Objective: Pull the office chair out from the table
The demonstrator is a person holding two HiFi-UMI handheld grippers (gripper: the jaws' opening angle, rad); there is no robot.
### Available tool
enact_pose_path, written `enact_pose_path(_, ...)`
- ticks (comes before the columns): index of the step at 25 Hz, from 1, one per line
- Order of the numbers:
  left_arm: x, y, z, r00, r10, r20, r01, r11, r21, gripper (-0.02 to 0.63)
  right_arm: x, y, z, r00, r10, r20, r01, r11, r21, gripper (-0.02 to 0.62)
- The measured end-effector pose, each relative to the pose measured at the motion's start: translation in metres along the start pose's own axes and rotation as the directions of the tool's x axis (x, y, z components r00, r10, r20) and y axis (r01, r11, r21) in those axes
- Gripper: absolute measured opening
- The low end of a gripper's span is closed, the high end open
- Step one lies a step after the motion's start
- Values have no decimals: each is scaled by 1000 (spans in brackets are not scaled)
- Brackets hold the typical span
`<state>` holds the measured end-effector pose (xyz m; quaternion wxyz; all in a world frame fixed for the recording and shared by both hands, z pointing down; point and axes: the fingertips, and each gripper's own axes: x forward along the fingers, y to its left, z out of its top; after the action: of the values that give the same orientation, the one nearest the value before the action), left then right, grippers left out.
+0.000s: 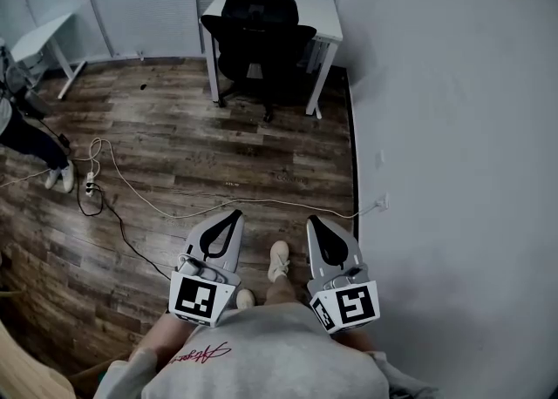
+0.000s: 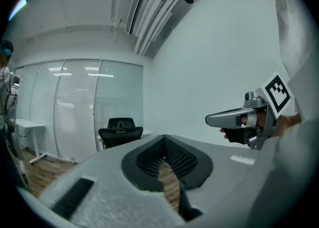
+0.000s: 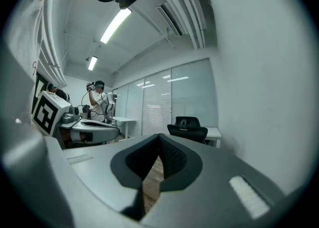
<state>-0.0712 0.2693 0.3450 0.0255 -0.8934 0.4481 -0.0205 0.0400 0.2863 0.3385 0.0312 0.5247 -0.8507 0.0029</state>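
While both tools are held low in front of the person, the left gripper [image 1: 232, 217] and the right gripper [image 1: 316, 223] each have their jaws pressed together with nothing between them. The office chair [image 1: 259, 40] is far off at the other end of the room, pushed in under the white table [image 1: 324, 12]. Its back seems to face the person, though it is too far away to be sure. So the job looks to be at its very first step: getting to the chair. Next, the person would need to walk up close, open the jaws, and take hold of the chair's back or an arm. The wood floor [image 1: 218, 140] between is mostly open, but a white cable [image 1: 174, 208] lies across the path and could trip a foot. The wall [image 1: 453, 127] runs close on the right, and the table sits in the corner, so the chair can roll only toward the person. Another person [image 1: 22, 123] stands well off at the left.
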Motion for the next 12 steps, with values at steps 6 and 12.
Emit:
enact_pose_path(6,32,16,-2,1000,14,0,-14,1000,-1,-5,31,-28,7,1000,5,16,-4,1000,-7,-6)
enact_pose_path(12,77,35,1,1000,16,5,-16,1000,-7,-5,66,-63,11,1000,0,13,1,1000,-15,-6)
